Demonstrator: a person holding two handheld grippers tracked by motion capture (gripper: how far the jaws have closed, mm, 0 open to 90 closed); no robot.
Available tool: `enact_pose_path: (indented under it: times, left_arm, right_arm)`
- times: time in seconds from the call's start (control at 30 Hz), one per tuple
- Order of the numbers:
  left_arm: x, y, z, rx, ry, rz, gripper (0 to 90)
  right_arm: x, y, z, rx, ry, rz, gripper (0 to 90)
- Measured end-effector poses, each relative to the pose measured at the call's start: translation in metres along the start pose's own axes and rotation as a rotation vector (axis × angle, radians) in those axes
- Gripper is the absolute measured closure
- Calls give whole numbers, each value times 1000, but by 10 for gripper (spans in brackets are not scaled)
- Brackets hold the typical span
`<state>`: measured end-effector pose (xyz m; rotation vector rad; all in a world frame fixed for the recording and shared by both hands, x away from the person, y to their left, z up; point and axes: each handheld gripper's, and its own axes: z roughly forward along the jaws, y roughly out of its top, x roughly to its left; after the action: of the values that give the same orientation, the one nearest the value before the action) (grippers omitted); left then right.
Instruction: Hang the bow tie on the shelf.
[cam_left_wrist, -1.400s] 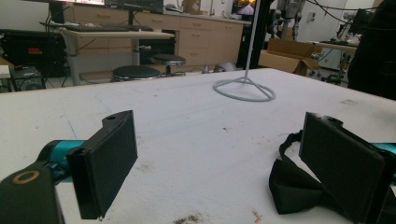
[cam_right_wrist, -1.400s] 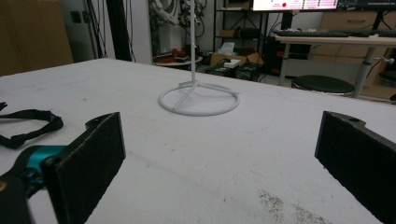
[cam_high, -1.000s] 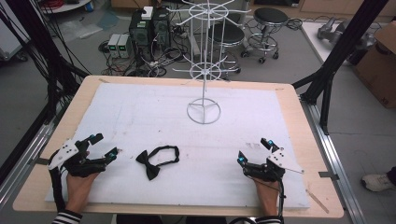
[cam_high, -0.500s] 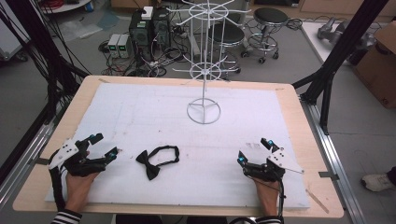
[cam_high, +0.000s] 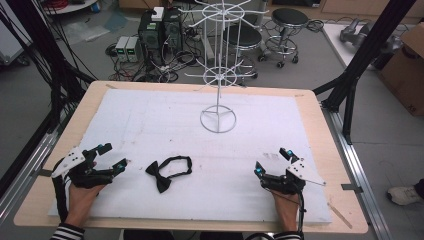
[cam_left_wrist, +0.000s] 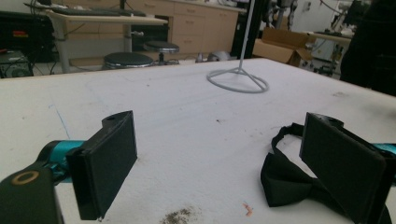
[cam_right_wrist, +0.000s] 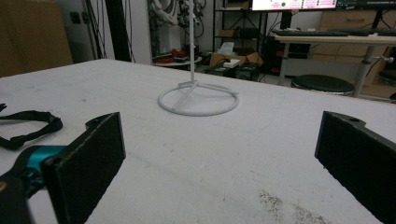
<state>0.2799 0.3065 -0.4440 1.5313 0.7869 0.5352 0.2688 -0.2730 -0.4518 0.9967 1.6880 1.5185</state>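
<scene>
Both my grippers rest low on the white mat (cam_high: 150, 115) that covers the bench (cam_high: 320, 130), one at each near corner. My left gripper (cam_high: 114, 156) sits well to the left of the black bow tie (cam_high: 167, 172), jaws spread wide with nothing between them. In the left gripper view the bow tie (cam_left_wrist: 299, 179) lies flat just past my right-hand jaw, its knot and one wing partly hidden behind that jaw, its strap looped out on the far side. My right gripper (cam_high: 272, 161) lies well to the right of the bow tie, jaws likewise wide apart and holding nothing; in the right gripper view the bow tie's strap (cam_right_wrist: 28, 126) shows at the left edge, flat on the mat. The bow tie rests on the near half of the mat, between the two grippers but nearer the left one, touching neither. A white wire display stand (cam_high: 218, 75) rises behind the bow tie toward the far side of the bench, its ring base (cam_high: 218, 119) flat on the mat, well apart from the bow tie and from both grippers. A dusty smudge (cam_left_wrist: 180, 215) marks the mat close in front of my left jaws.
</scene>
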Motion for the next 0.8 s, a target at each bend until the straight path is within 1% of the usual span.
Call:
enact_pose_path:
  times: [0.03,0.1,0.13,0.17,0.2,0.27,0.33,0.37,0.5,0.53,0.57,0.67,0.7,0.73,0.8]
  left_arm:
    - [-1,6,1,36,-2,9,114]
    - [-2,11,3,66,-16,15,115]
    - [-2,11,3,66,-16,15,115]
    - [-3,16,5,99,-32,23,115]
    - [-4,18,6,118,-41,31,115]
    - [-6,24,9,153,-61,29,115]
    - [-8,29,13,187,-79,43,114]
    - [-9,32,15,211,-89,56,114]
    - [-13,43,24,271,-131,59,114]
    - [-13,43,24,271,-131,59,114]
    - [-15,48,28,295,-138,69,113]
    - [-19,56,36,340,-149,78,114]
    - [-21,58,38,353,-149,85,113]
    - [-21,58,38,353,-149,85,114]
    - [-27,64,46,391,-147,107,114]
  right_arm:
    - [0,0,0,1,0,2,7]
    - [0,0,0,0,0,-2,7]
    - [0,0,0,0,0,-2,7]
    - [0,0,0,0,0,-1,6]
    - [0,0,0,0,0,-1,6]
    - [0,0,0,-2,-1,-1,6]
    - [-1,0,0,-1,0,-1,6]
    - [-1,0,0,0,1,-1,7]
    - [-1,0,0,-2,2,2,6]
    - [-1,0,0,-2,2,1,6]
    - [-1,0,0,-2,2,1,6]
    - [-1,0,0,-2,2,2,6]
    - [-1,0,0,-2,2,1,7]
    - [-1,0,0,-2,2,2,7]
    - [-1,0,0,0,1,5,6]
